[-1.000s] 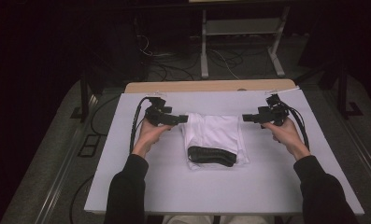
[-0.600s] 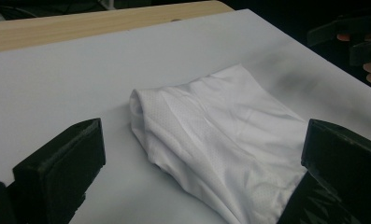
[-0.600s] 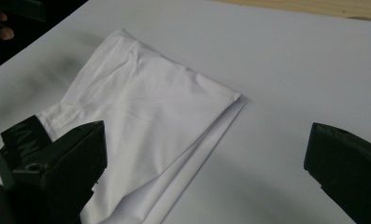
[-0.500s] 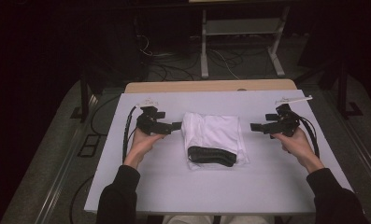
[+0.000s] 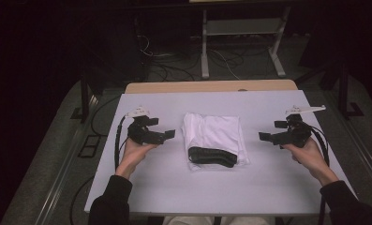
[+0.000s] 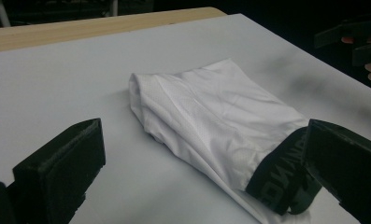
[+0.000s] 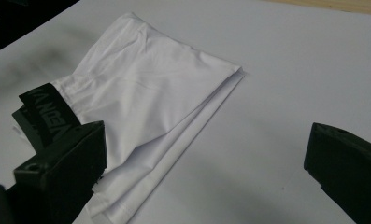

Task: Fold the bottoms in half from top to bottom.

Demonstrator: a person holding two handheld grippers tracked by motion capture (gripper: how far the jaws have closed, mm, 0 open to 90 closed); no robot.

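Observation:
A folded white garment [image 5: 216, 133] with a black lettered waistband [image 5: 212, 157] lies in the middle of the white table [image 5: 268, 187], waistband toward the person. My left gripper [image 5: 168, 135] is held open just left of it, not touching. My right gripper [image 5: 264, 137] is open a little to the garment's right. In the left gripper view the garment [image 6: 211, 116] and waistband [image 6: 281, 177] lie ahead of my wide-apart left gripper [image 6: 202, 186]. In the right gripper view the garment [image 7: 146, 88] sits ahead and to the left of my right gripper [image 7: 204, 182], with nothing between its jaws.
A wooden strip [image 5: 212, 86] runs along the table's far edge. Beyond it a metal stand [image 5: 240, 47] and cables [image 5: 155, 61] are on the dark floor. Bare table surface lies on both sides of the garment and in front of it.
Both grippers have drawn outward from the garment's far corners and toward the person, left going left, right going right. The garment lies still.

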